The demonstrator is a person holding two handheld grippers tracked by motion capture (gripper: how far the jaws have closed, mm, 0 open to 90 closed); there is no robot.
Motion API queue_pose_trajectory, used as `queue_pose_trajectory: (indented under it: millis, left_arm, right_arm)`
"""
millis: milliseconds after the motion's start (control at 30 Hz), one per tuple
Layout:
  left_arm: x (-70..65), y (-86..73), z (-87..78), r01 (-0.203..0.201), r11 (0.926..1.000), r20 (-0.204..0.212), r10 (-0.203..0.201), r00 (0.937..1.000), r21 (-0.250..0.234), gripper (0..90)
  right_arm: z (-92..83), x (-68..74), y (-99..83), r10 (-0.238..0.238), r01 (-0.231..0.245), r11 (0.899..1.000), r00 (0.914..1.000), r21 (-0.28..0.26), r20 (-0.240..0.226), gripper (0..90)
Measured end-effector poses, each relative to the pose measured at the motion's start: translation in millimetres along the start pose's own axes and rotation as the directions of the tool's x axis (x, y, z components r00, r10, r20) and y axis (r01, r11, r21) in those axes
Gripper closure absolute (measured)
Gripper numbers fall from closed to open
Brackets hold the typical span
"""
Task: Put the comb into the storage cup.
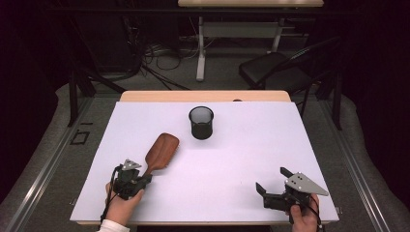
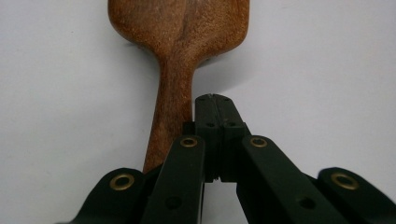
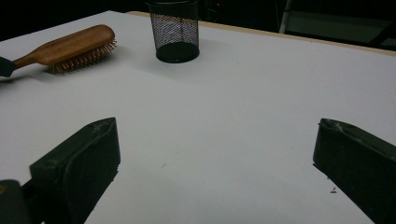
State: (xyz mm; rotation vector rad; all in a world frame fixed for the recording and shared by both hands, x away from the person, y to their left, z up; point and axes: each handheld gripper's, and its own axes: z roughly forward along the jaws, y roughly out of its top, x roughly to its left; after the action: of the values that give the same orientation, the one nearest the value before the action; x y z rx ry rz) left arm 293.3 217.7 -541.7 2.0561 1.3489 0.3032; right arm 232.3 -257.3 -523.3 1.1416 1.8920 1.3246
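A wooden hairbrush (image 1: 162,149) lies bristles down on the white table top (image 1: 241,145), left of centre, with its handle pointing toward the person. My left gripper (image 1: 146,179) is at the handle's end. In the left gripper view the jaws (image 2: 214,100) are pressed together with nothing between them, and the brush handle (image 2: 172,107) runs just left of them. My right gripper (image 1: 270,178) rests near the front right edge, open and empty, its fingertips (image 3: 103,126) far apart. A black mesh cup (image 1: 201,123) stands upright behind the brush, also seen as the mesh cup (image 3: 176,31) beside the hairbrush (image 3: 74,43).
The white sheet covers a wooden table whose far edge (image 1: 205,95) shows behind the cup. A black chair (image 1: 270,67) and a desk leg (image 1: 200,48) stand on the floor beyond the table, with cables nearby.
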Motion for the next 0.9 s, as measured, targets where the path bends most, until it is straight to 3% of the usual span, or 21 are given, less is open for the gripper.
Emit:
queue_pose_trajectory:
  millis: [900]
  left_arm:
    - [17.3, 0.5, -1.9, 0.039, 0.9992, -0.031, -0.039, 0.9987, -0.007, 89.9]
  right_arm:
    - [-1.1, -0.3, 0.4, 0.000, 0.000, 1.000, 1.0000, 0.006, -0.003, 0.5]
